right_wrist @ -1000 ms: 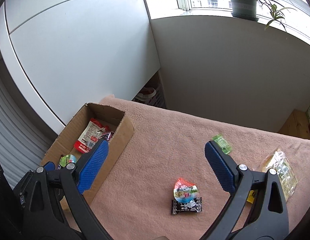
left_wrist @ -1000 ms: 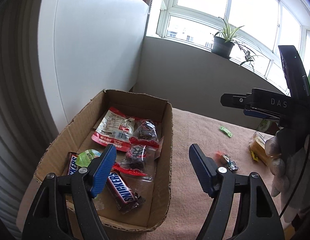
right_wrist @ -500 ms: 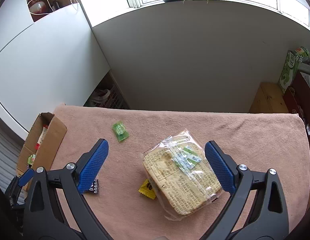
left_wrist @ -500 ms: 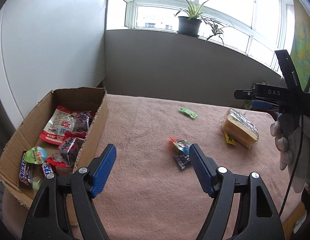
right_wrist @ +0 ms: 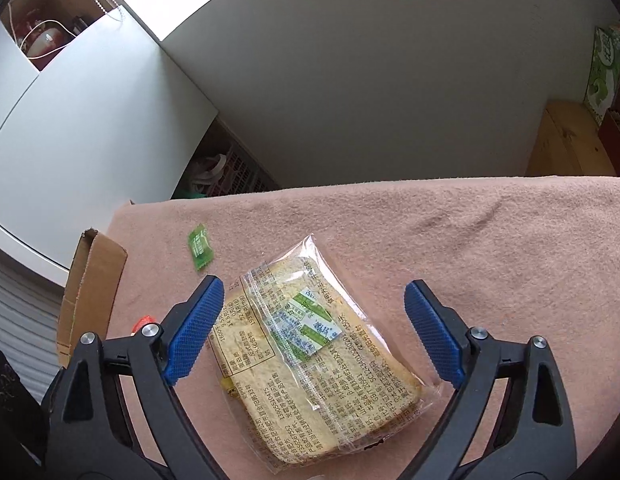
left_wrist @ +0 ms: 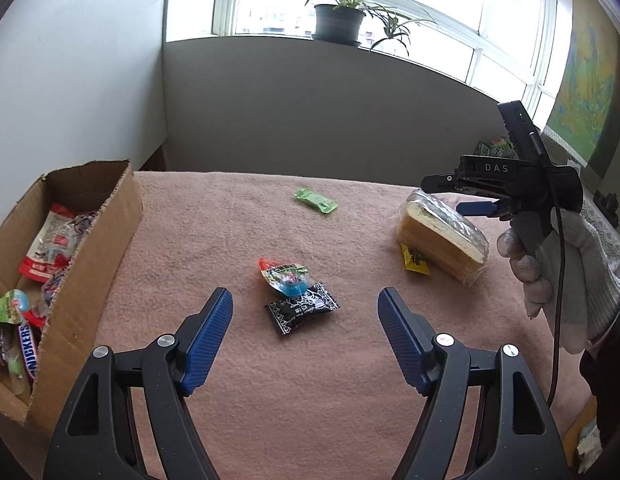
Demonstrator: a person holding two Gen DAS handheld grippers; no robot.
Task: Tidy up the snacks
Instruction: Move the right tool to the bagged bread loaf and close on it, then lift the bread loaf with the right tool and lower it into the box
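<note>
My left gripper [left_wrist: 306, 312] is open and empty, just short of a black packet [left_wrist: 302, 312] and a red-and-blue jelly cup [left_wrist: 285, 278] on the pink cloth. My right gripper [right_wrist: 312, 312] is open above a wrapped sandwich [right_wrist: 310, 356], which lies between its fingers; it also shows in the left wrist view [left_wrist: 442, 236], with the right gripper [left_wrist: 462, 196] over it. A cardboard box [left_wrist: 90, 240] with several snacks stands at the left. A green candy [left_wrist: 315, 200] and a yellow packet [left_wrist: 416, 258] lie loose.
The cloth-covered table [left_wrist: 350, 400] ends at a grey wall behind. A white cabinet [left_wrist: 70, 80] stands behind the box. A potted plant [left_wrist: 338, 20] sits on the windowsill. A wooden crate [right_wrist: 570, 140] and basket [right_wrist: 230, 176] stand beyond the table.
My left gripper swung right from over the box to the black packet and jelly cup. My right gripper moved right and down onto the sandwich. Both stayed open.
</note>
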